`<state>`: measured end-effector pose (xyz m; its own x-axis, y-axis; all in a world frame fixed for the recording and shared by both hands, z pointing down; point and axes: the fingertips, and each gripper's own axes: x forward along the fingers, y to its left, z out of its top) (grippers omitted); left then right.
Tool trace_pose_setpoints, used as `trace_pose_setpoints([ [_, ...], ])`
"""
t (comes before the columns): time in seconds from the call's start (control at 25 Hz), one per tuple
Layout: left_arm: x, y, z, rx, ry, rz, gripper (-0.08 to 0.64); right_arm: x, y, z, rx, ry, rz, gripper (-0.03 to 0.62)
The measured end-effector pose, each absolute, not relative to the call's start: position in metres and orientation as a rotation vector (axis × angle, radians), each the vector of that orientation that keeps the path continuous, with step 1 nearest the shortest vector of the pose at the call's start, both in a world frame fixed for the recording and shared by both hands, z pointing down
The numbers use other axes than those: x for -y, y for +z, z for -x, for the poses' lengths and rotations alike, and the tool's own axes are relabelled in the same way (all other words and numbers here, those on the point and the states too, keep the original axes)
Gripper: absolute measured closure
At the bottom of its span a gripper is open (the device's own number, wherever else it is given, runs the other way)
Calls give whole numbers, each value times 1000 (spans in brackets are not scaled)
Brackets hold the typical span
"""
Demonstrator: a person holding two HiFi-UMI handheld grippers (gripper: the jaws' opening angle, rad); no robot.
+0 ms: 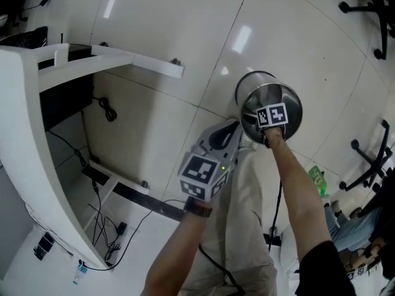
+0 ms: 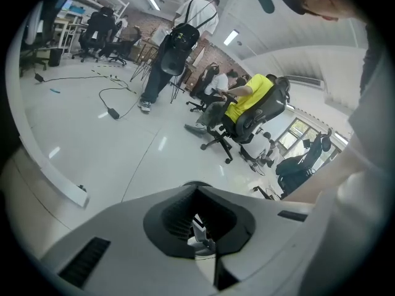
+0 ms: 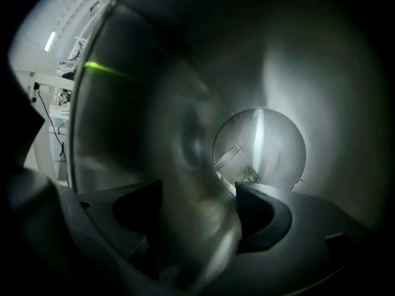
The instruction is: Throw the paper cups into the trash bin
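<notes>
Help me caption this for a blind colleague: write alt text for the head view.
From above, the person's right gripper is held at the open mouth of a round steel trash bin on a glossy white floor. The left gripper hangs beside it, over a beige trouser leg; a white desk with trailing cables fills the left.

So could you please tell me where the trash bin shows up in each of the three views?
Head view: trash bin right of centre, standing on the floor.
Left gripper view: not clearly in it.
Right gripper view: the bin's metal inside fills the picture.
Shared landmark: white desk, at the head view's left and the left gripper view's lower left.
</notes>
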<state>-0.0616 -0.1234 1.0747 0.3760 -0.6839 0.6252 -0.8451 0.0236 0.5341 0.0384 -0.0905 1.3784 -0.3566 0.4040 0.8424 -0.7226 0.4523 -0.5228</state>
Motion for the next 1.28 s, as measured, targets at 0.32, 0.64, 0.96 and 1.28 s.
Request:
trace_pose_setpoints([
  [0.32,146,988,87,1446,240,-1776,558,140,1254,-7,1931,1085,-482,294],
  [0.64,179,858,81,1484,254,-1894,557,178,1031,5,2289,1104,-541,512],
  [0.96,168,702,59,1471,225,-2046,557,183,771,16,2630,1071,-448,592],
  [1.28,111,552,50,1500,79,-2156,558,149,578,12,2833,942,-418,592],
])
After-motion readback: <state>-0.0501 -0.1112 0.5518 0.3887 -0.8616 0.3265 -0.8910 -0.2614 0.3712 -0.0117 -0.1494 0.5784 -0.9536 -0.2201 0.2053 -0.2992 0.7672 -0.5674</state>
